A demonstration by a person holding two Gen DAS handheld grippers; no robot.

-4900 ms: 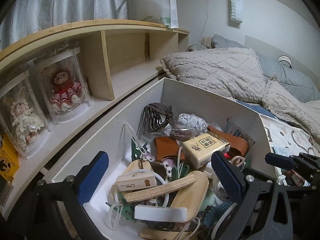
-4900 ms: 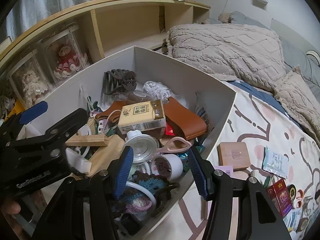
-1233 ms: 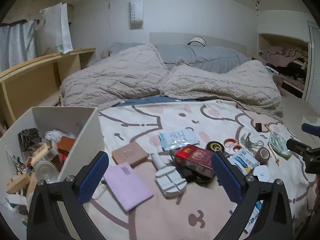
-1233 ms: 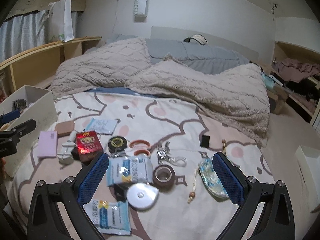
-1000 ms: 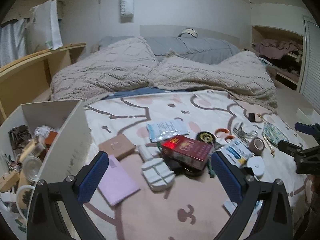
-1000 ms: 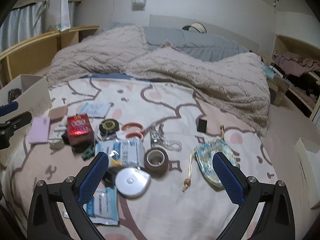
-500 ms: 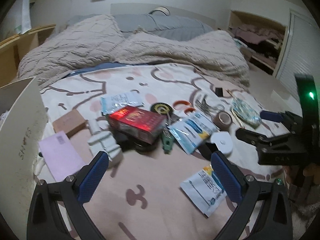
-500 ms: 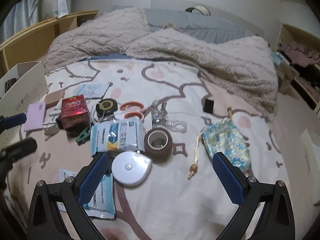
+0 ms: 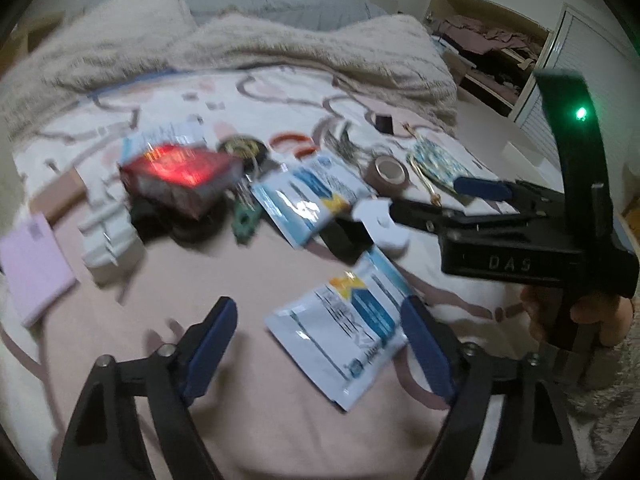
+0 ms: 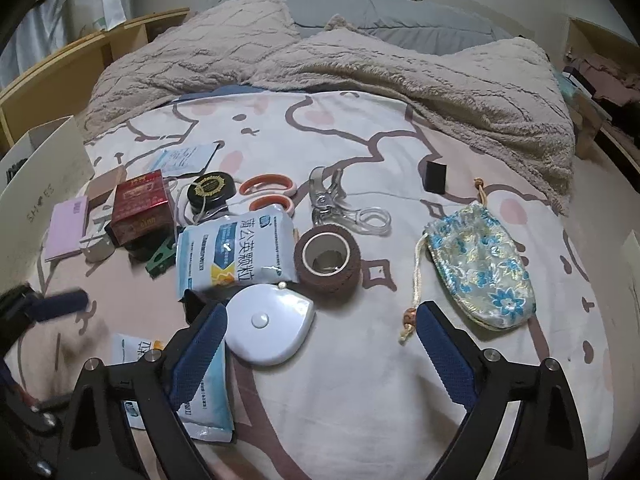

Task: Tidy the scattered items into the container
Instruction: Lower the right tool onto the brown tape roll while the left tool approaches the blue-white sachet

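The bed's cartoon-print sheet (image 10: 360, 380) carries the clutter, a beige blanket (image 10: 360, 68) bunched behind. At far left the white container (image 10: 44, 184) stands, seen only from the right wrist. The left gripper (image 9: 316, 344) is closing, jaws wide around a blue-white sachet (image 9: 344, 336), pads not touching. The right gripper (image 10: 320, 344) is closing too, straddling a white round case (image 10: 268, 326), gripping nothing. Only the left view shows a closet (image 9: 496, 52).
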